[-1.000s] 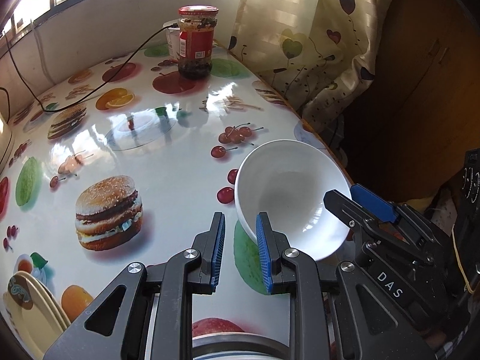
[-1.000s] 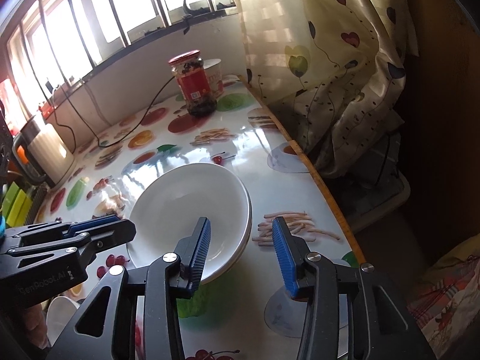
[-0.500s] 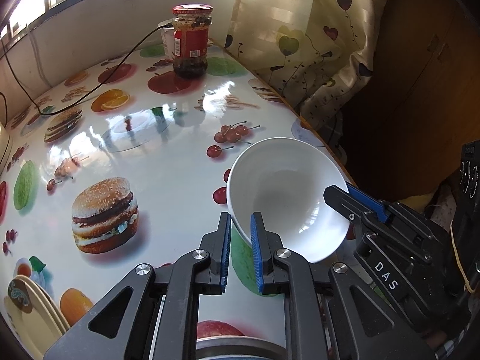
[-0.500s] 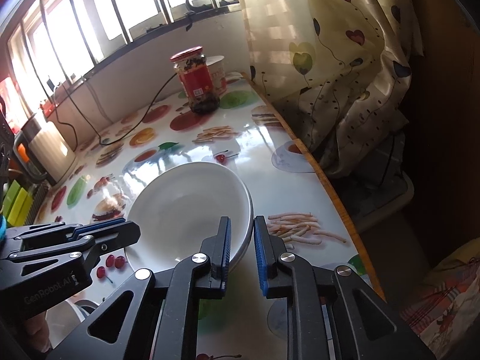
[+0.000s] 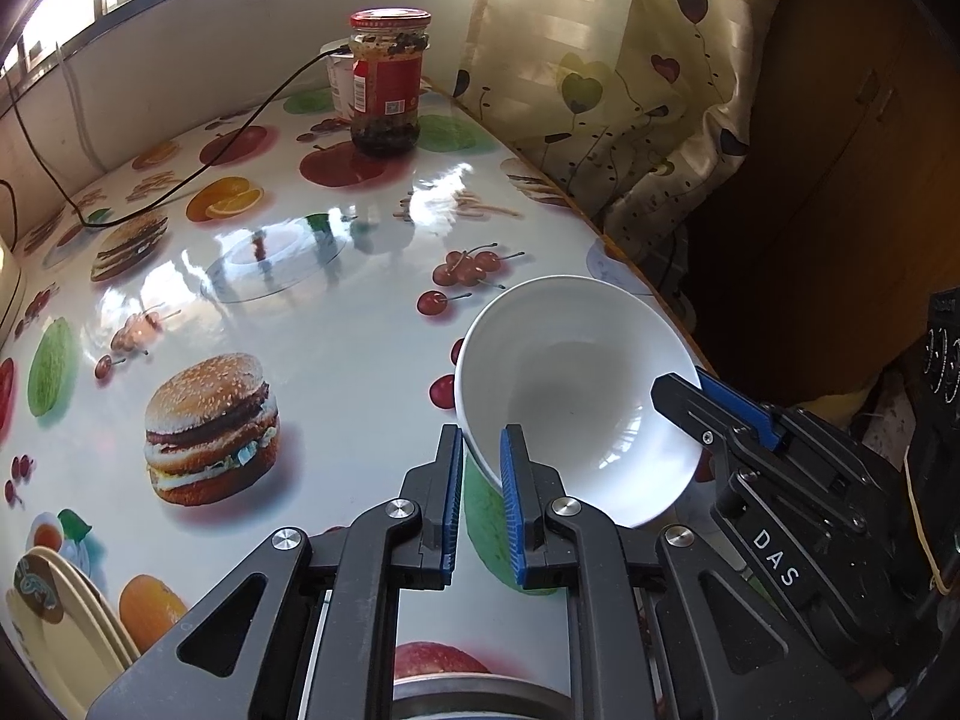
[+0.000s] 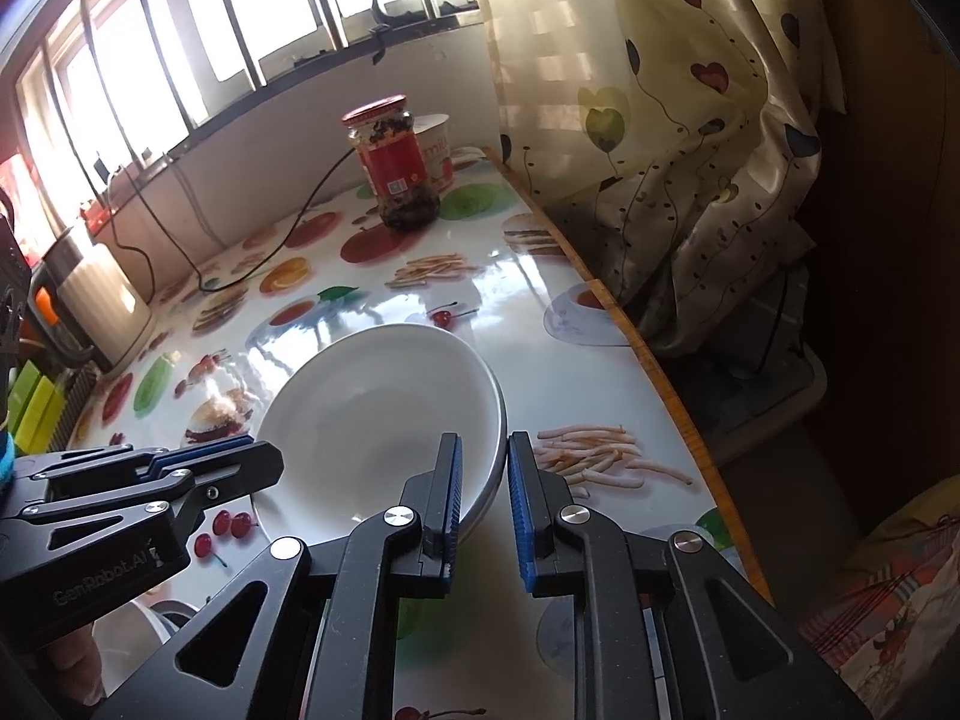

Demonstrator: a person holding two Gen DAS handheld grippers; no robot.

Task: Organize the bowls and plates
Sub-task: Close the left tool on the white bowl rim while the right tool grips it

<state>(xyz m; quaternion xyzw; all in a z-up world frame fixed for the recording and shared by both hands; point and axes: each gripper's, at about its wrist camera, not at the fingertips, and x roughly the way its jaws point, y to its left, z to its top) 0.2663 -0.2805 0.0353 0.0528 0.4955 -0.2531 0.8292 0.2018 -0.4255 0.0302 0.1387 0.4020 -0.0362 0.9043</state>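
A white bowl (image 5: 570, 384) is held tilted above the fruit-print table (image 5: 300, 312). My left gripper (image 5: 481, 450) is shut on its near left rim. My right gripper (image 6: 483, 456) is shut on its right rim, and the bowl (image 6: 372, 420) fills the middle of the right wrist view. In that view there seem to be two rims stacked at the pinched edge. The right gripper also shows in the left wrist view (image 5: 714, 402), and the left gripper shows in the right wrist view (image 6: 240, 456).
A red-lidded jar (image 5: 387, 84) and a white cup (image 6: 435, 147) stand at the far edge with a black cable (image 5: 180, 180). Cream plates (image 5: 54, 618) lie at the near left. The table's right edge (image 6: 654, 372) borders a curtain (image 6: 660, 120). A kettle (image 6: 96, 294) stands left.
Both grippers closed from open onto the bowl's rim over the last second. The bowl has lifted and tilted slightly since then.
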